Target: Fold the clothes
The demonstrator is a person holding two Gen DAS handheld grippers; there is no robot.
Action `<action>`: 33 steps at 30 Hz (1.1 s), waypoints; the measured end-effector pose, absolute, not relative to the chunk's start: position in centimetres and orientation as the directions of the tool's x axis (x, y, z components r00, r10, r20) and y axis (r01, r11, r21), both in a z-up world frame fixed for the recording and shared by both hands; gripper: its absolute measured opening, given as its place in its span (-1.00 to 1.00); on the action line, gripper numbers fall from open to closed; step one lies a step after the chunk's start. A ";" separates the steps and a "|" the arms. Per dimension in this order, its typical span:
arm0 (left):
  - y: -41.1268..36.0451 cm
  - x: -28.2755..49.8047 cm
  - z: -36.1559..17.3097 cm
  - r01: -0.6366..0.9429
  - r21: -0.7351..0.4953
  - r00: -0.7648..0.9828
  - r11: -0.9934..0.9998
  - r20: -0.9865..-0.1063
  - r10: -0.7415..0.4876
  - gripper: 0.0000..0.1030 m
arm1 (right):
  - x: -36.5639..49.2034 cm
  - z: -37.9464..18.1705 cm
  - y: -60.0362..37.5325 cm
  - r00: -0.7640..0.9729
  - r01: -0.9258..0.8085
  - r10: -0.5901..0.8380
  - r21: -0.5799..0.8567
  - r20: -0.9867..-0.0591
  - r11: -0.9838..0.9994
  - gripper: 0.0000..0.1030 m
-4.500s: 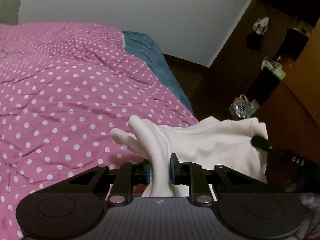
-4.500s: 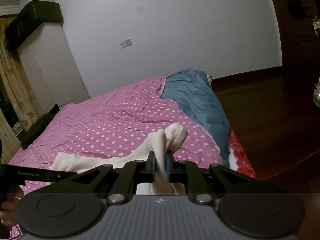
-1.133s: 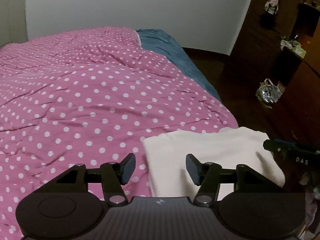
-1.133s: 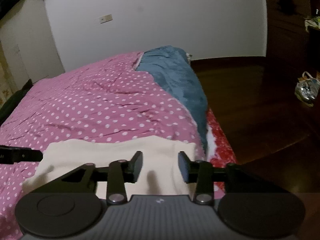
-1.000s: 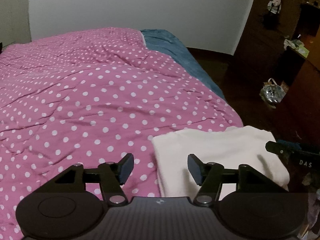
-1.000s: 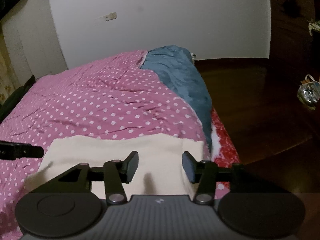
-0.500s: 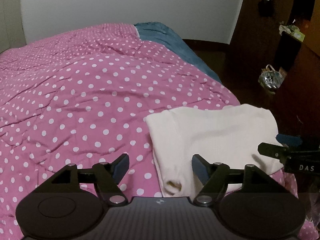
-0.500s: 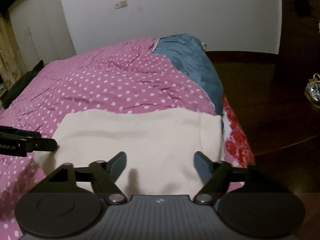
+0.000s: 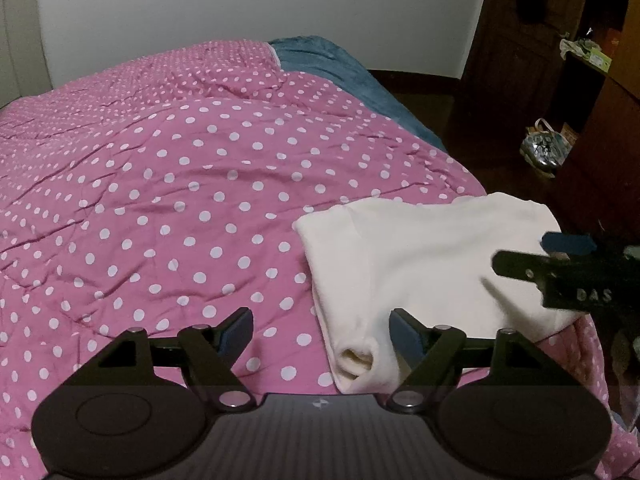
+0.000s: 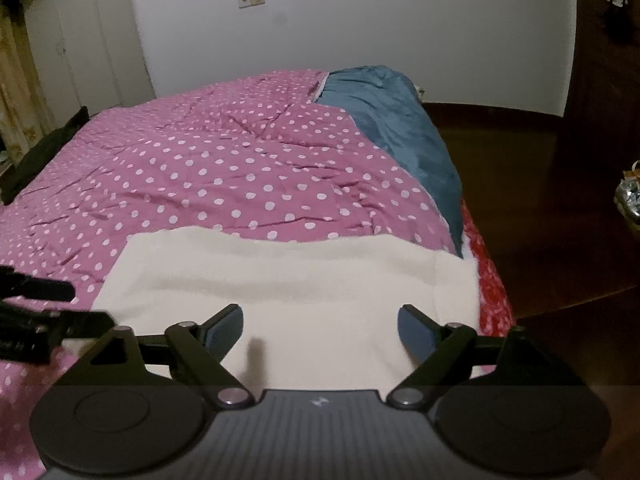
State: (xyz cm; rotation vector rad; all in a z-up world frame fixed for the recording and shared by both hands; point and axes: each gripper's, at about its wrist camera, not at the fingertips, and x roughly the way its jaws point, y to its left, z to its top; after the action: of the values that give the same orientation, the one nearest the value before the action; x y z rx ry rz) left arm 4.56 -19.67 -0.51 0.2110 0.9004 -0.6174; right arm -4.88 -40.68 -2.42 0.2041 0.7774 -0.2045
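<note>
Our left gripper (image 9: 322, 330) has its fingers spread wide and pinches nothing; it hangs over the pink spotted quilt (image 9: 180, 184), above the left edge of the cream garment (image 9: 420, 256). That garment lies folded flat near the bed's front right corner, a rolled opening at its near left end. Our right gripper (image 10: 320, 330) is spread just as wide over the garment (image 10: 296, 280), empty. A blue blanket (image 10: 396, 136) lies along the bed's right side.

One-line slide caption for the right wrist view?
Open right gripper above a folded cream garment on the polka-dot bedspread.
</note>
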 end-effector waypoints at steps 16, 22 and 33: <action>-19.4 4.6 -0.8 0.587 -0.084 0.457 0.805 -0.786 -0.416 0.56 | -1.5 -3.9 -41.4 0.658 0.326 -0.194 0.043 -0.727 0.945 0.81; -19.1 3.8 0.2 0.591 -0.090 0.471 0.802 -0.769 -0.433 0.62 | -3.1 -2.6 -41.0 0.660 0.327 -0.213 0.021 -0.720 0.945 0.97; -17.9 1.2 1.8 0.597 -0.050 0.514 0.801 -0.743 -0.430 0.87 | -6.2 -1.0 -39.8 0.635 0.343 -0.193 0.049 -0.748 0.938 1.00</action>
State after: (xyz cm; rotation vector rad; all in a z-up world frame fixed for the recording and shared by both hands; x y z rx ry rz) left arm 1.19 -17.93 1.82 0.2230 0.8245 -0.6231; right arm -6.25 -39.77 -1.04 0.1938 0.8290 -0.3089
